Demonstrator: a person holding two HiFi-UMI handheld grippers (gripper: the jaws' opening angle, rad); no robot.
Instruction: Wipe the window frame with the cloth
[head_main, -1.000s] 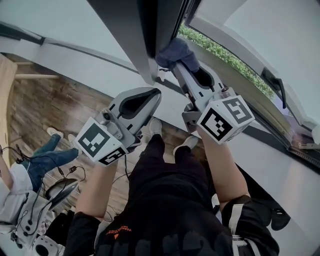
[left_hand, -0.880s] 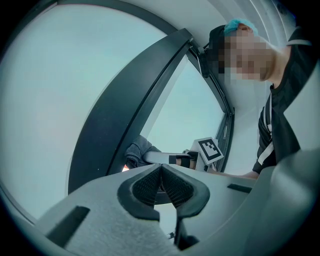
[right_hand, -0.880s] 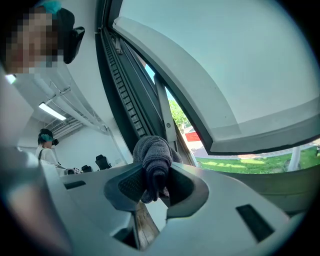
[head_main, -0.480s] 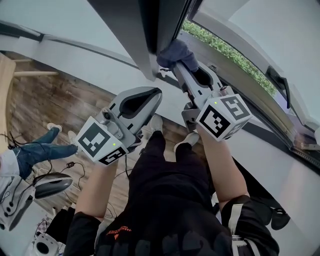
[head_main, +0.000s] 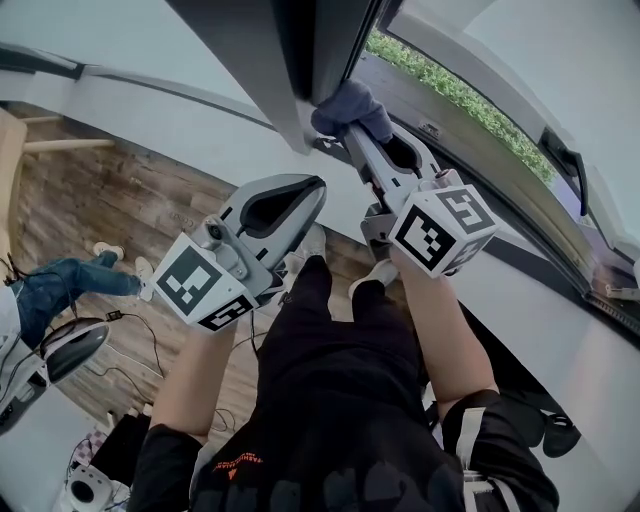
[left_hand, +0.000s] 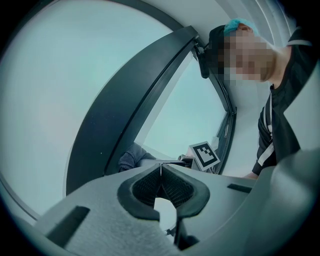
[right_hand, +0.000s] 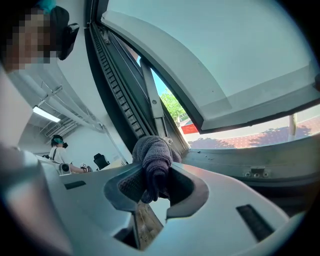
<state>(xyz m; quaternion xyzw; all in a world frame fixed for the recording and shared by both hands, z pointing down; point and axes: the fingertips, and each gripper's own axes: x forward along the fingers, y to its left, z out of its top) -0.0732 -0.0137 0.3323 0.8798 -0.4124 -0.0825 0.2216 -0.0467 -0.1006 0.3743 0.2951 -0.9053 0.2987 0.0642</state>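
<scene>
The right gripper (head_main: 352, 135) pinches a bunched grey-blue cloth (head_main: 350, 103) between its fingers. The cloth sits against the lower end of the dark window frame (head_main: 300, 50) (in the right gripper view the wad bulges out past the fingertips, right at the frame's edge). The left gripper (head_main: 305, 192) hangs below that end of the frame, clear of it, its fingers pressed together with nothing between them. Well beneath the frame lies a wooden floor (head_main: 110, 200).
</scene>
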